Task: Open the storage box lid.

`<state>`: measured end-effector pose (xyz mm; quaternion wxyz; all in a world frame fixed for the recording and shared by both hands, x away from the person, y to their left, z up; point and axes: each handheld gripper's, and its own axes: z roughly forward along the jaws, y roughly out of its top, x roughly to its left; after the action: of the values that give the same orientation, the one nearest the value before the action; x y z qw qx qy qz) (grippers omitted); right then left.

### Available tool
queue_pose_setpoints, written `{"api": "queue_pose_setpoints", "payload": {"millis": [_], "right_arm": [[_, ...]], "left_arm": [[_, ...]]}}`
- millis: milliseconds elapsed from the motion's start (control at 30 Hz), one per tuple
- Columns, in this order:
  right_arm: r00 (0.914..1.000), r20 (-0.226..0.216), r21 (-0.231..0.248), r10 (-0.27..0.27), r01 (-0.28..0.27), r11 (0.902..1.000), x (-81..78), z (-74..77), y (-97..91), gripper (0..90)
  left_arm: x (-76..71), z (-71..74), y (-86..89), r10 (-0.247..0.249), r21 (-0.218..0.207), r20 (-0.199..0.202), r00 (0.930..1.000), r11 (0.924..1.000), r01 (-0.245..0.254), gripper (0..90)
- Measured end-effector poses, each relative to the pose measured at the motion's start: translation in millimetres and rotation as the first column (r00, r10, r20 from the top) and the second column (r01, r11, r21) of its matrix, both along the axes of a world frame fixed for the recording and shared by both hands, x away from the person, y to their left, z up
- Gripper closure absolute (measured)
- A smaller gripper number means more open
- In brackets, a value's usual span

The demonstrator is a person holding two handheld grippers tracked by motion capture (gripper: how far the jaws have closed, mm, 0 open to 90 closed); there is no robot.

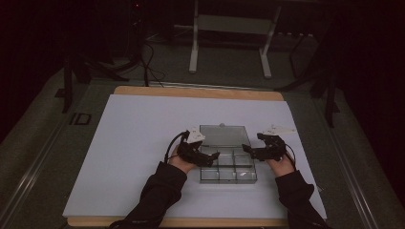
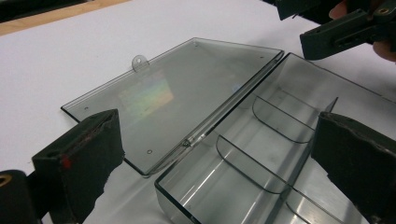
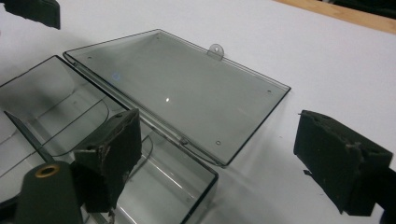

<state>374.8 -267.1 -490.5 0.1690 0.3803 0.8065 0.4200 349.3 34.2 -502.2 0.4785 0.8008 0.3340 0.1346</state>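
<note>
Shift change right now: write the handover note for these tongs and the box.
Left tongs: open, holding nothing, at the left end of the clear smoky plastic compartment box.
Right tongs: open, holding nothing, at the box's right end.
Box: on the white sheet, its hinged transparent lid swung fully open and lying flat behind it.
Done: lid opened, both tongs let go.
Left: compartments look empty; nothing loaded yet.

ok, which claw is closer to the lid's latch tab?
Left, slightly. The left claw sits at the box's left end, the right claw at its right end; the latch tab lies left of centre.
</note>
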Motion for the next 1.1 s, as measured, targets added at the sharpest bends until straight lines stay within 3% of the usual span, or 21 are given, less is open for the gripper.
{"api": "queue_pose_setpoints", "payload": {"millis": [367, 1100], "right_arm": [[1.0, 0.006, -0.009, -0.007, 0.007, 0.9999, -12.3, 2.2, -12.5, 15.0], [0.9997, 0.025, -0.017, -0.006, 0.006, 0.9998, -44.1, -4.7, -36.1, 15.0]], "left_arm": [[-11.5, 5.4, 7.5, -0.003, 0.026, 0.01, 0.9999, 0.9997, 0.003, 3.4], [-46.5, -0.5, 29.4, 0.003, 0.017, 0.0, 1.0, 0.9999, -0.003, 3.4]]}}
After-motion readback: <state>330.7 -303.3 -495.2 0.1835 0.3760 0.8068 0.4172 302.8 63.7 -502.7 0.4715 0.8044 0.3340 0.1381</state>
